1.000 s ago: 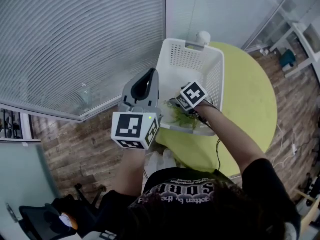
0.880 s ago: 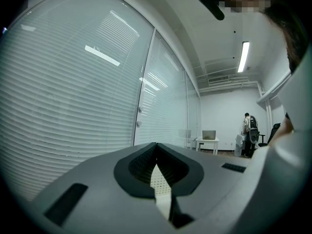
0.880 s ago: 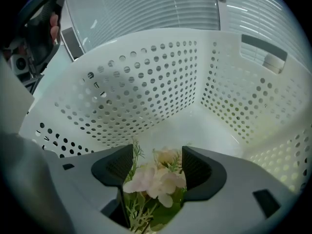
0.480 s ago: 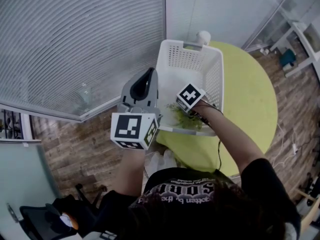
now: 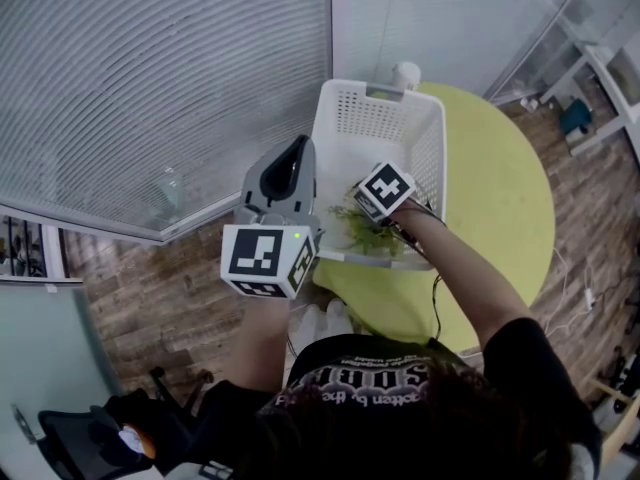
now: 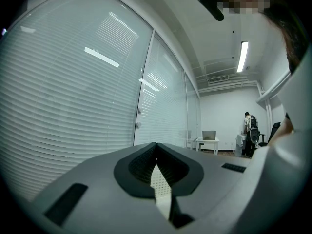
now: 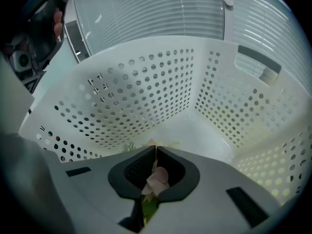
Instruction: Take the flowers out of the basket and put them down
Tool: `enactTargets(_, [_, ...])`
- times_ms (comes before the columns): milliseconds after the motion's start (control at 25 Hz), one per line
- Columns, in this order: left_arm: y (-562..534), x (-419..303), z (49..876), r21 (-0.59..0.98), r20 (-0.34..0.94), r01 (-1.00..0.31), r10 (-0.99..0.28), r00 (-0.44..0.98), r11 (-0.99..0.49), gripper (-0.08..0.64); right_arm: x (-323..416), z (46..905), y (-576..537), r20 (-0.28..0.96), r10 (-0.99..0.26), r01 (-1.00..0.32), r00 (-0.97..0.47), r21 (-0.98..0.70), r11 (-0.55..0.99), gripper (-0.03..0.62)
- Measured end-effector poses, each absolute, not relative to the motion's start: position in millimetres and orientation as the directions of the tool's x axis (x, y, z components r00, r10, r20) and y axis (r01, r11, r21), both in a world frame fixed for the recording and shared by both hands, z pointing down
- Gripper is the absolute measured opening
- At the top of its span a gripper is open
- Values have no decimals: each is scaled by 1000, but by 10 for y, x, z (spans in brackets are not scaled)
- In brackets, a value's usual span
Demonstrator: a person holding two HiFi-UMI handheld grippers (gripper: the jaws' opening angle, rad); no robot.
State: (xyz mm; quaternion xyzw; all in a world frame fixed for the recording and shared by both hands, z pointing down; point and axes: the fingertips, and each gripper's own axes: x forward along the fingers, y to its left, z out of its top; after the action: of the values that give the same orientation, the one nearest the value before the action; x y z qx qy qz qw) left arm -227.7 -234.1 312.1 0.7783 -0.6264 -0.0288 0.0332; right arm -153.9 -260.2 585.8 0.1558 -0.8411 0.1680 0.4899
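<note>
Right hand-held gripper (image 7: 155, 152) reaches inside the white basket (image 5: 343, 118) on the green bench (image 5: 500, 198), jaws closing tight on the flowers (image 7: 157, 178) (1 pink bloom, green stem). Left hand-held gripper (image 6: 156, 149) is raised beside the basket, jaws together, empty.

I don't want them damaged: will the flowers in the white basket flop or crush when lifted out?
Likely floppy: the flowers show thin green sprigs spilling loosely beside the right hand-held gripper. Probably crushable: a soft pink bloom sits squeezed between its closing jaws. Probably light: thin stems, small petals.
</note>
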Motion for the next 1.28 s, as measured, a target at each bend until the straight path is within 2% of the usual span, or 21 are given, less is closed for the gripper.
enactTargets(360, [-2310,-2208,3122,86,1,-971,-975,224,-223,3,-1639,5374,-2661,778,-186,-429,-599,-117,896,32])
enactTargets(760, [-2275,-2158,3086,86,-8,-968,-972,234,-234,3,-1597,4833,-2827,684,-299,-470,-665,-72,880,32])
enactTargets(1280, [-2299,-2097,3014,73,-13,-966,-968,249,-249,3,-1652,4107,-2888,532,-388,-500,-753,-79,862,31])
